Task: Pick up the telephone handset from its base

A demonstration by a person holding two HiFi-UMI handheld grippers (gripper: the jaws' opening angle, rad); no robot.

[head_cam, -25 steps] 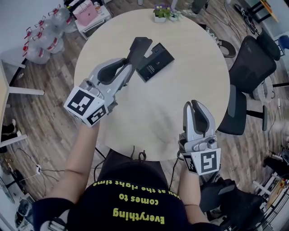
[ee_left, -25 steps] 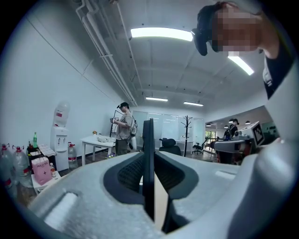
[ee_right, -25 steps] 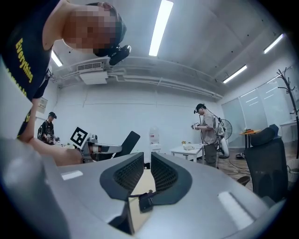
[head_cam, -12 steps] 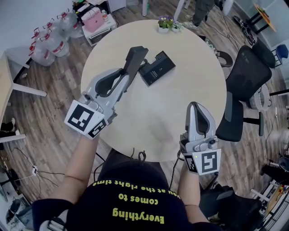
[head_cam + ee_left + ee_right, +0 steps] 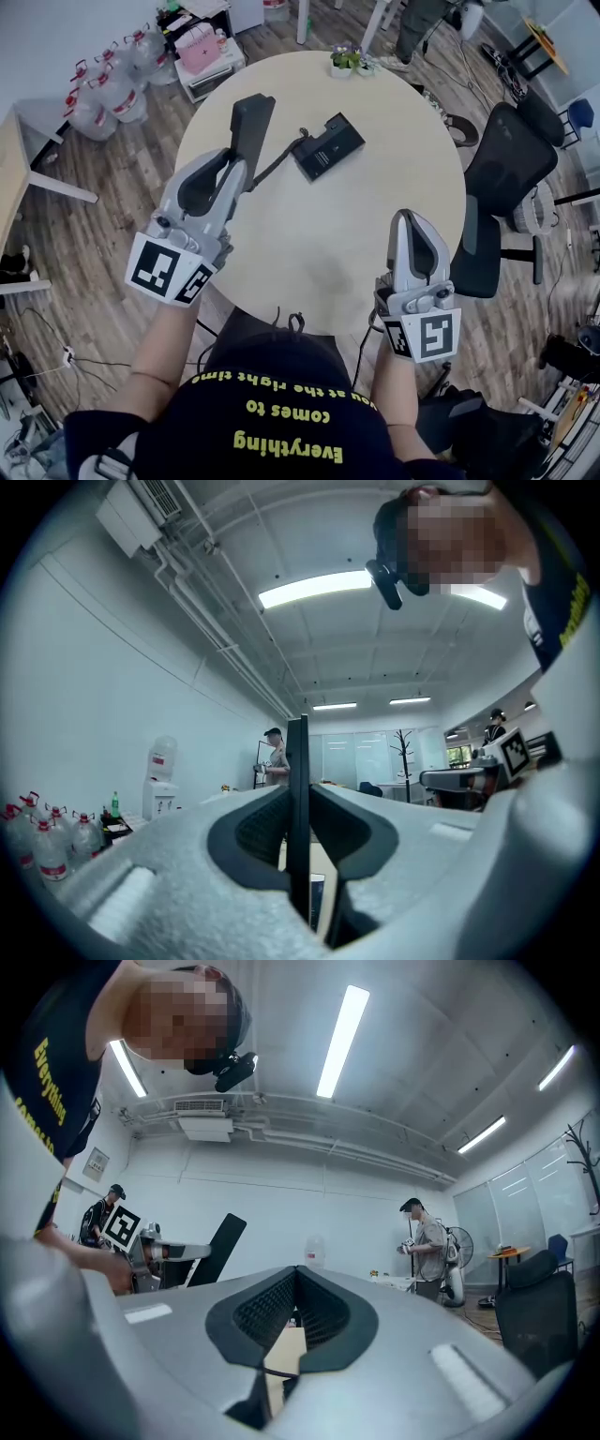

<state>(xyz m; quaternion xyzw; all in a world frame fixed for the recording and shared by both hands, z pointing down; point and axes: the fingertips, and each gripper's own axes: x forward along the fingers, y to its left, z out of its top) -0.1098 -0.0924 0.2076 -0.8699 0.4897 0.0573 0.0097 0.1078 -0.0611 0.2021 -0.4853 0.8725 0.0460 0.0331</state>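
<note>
**Handset clear of base in L gripper – finish the lift w/o dragging the base**

The round table [image 5: 309, 244] fills the middle of the head view, w/ both grippers over its near side. The left gripper [image 5: 238, 167] is at the table's left, jaws narrow and clamped on the lower end of the telephone handset [image 5: 251, 120]. The handset sticks out beyond the tips, off the table and well apart from its base. In the left gripper view it stands edge-on btwn the pads, a thin dark slab w/ both pads against it. The right gripper [image 5: 410, 217] is near the table's front right edge, jaws fully together w/ nothing btwn them, so it looks idle.

The base [image 5: 326, 146] sits flat on the far half of the table, cradle empty. The cord [image 5: 279, 161] runs from the base towards the handset and looks fairly straight, w/ little slack.

Judgement: the pick-up is mostly done, and what's left is carrying the lift through. To do it well:
- Hold the clamp as is. The grip is at one end, so the long free end could lever and twist in the pads if swung fast.
- Lift up more than away. Pulling further left prob tightens the cord and drags the base.
- Go slow and watch the cord for tension.
- R could rest on the base to pin it if it starts sliding.
</note>
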